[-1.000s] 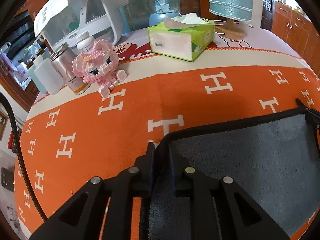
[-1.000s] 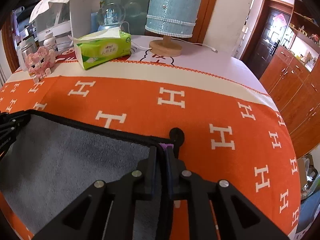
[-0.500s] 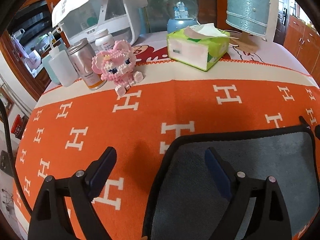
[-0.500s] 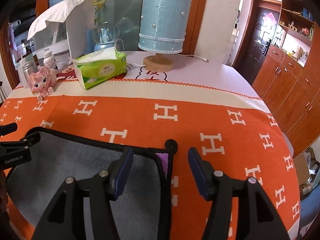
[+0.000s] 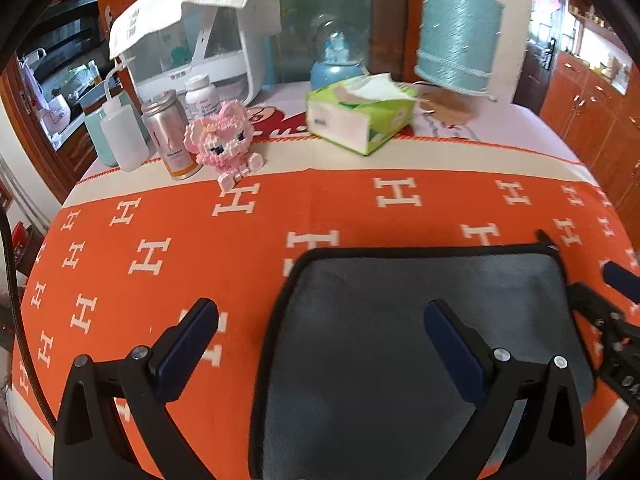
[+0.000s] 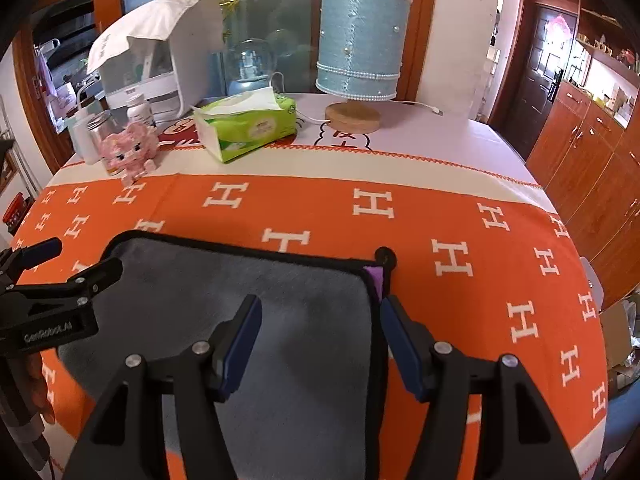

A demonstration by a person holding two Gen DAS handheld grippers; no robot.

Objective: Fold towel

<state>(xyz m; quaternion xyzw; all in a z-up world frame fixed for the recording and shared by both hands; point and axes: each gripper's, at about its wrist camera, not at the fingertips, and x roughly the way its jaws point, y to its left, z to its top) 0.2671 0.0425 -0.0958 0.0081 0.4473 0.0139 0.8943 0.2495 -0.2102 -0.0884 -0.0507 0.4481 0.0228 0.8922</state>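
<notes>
A grey towel (image 5: 400,320) with black trim lies flat on the orange tablecloth (image 5: 160,220); it also shows in the right wrist view (image 6: 240,292). My left gripper (image 5: 320,332) is open and empty, raised over the towel's left edge. My right gripper (image 6: 320,332) is open and empty over the towel's right edge, near its purple tag (image 6: 376,276) and black loop (image 6: 386,258). The right gripper shows at the right of the left wrist view (image 5: 612,320), and the left gripper at the left of the right wrist view (image 6: 48,296).
At the back of the table stand a pink brick figure (image 5: 224,144), a metal can (image 5: 170,136), white bottles (image 5: 124,136), a green tissue box (image 5: 360,116), a blue lamp (image 6: 360,48), a snow globe (image 5: 338,56) and a white covered appliance (image 5: 192,36). Wooden cabinets (image 6: 592,152) stand at the right.
Both grippers were shut on the towel's far corners a second ago. They have opened, let go and drawn up and back. The towel now lies flat.
</notes>
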